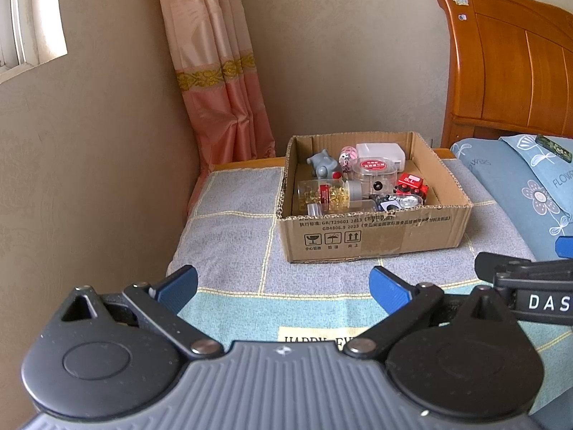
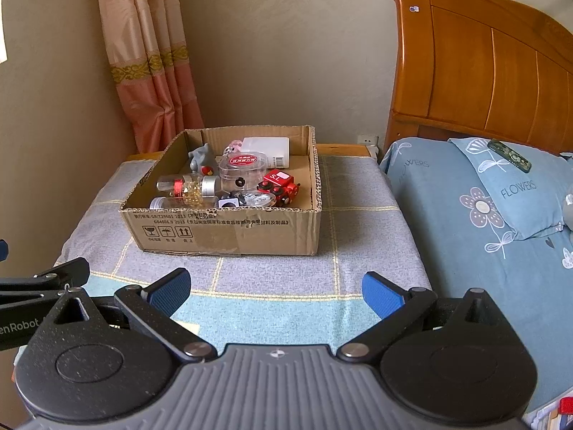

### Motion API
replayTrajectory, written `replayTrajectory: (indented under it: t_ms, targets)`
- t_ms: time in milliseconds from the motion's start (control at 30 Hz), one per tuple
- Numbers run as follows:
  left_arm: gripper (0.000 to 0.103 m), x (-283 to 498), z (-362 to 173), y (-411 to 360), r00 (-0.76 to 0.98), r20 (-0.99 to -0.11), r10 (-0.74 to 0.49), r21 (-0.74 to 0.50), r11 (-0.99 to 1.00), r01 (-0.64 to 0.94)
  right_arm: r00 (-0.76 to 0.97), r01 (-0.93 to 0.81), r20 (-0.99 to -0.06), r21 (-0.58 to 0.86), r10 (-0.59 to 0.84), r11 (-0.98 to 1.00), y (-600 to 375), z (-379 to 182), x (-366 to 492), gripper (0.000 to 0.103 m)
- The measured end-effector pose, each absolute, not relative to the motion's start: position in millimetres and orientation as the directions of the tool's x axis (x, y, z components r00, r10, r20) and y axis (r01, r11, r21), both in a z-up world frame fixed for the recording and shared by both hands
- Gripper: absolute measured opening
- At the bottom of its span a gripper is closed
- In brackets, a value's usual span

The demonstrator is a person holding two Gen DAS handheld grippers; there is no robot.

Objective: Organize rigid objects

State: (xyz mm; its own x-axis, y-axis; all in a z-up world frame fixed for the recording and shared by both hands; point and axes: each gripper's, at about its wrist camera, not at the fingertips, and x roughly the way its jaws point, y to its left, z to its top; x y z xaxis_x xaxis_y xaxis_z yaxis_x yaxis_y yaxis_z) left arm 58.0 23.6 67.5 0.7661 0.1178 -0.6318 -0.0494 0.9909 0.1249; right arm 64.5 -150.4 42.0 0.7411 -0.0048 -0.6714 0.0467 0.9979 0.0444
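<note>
Cardboard box (image 2: 229, 231) sitting on towel-covered table (image 2: 358, 251), straight ahead of both tools, well apart. Packed already: red toy train (image 2: 281, 184), capsule bottle (image 2: 189, 188) lying sideways (long axis left-right), grey elephant (image 2: 201, 156). Left gripper (image 1: 283, 286) and right gripper (image 2: 275, 288) both spread wide, holding nothing. Neither clearly nearer; box slightly right of left tool, slightly left of right.

Beige walls (image 2: 286, 53), wooden headboard (image 2: 483, 71), curtain (image 2: 150, 71)

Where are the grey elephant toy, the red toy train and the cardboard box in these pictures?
grey elephant toy (image 1: 323, 166), left wrist view, on its body.
red toy train (image 2: 280, 184), right wrist view, on its red top.
cardboard box (image 2: 229, 231), right wrist view, on its printed front wall.
</note>
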Motion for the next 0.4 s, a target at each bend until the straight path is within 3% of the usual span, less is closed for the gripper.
replayTrajectory:
  t_ms: [400]
  targets:
    - [0.101, 56.8, 67.9, 24.0, 0.766, -0.632, 0.118, 0.123, 0.991, -0.052, 0.742, 0.047, -0.67, 0.042, -0.007, 0.998, -148.9, 41.5, 65.5, 0.103]
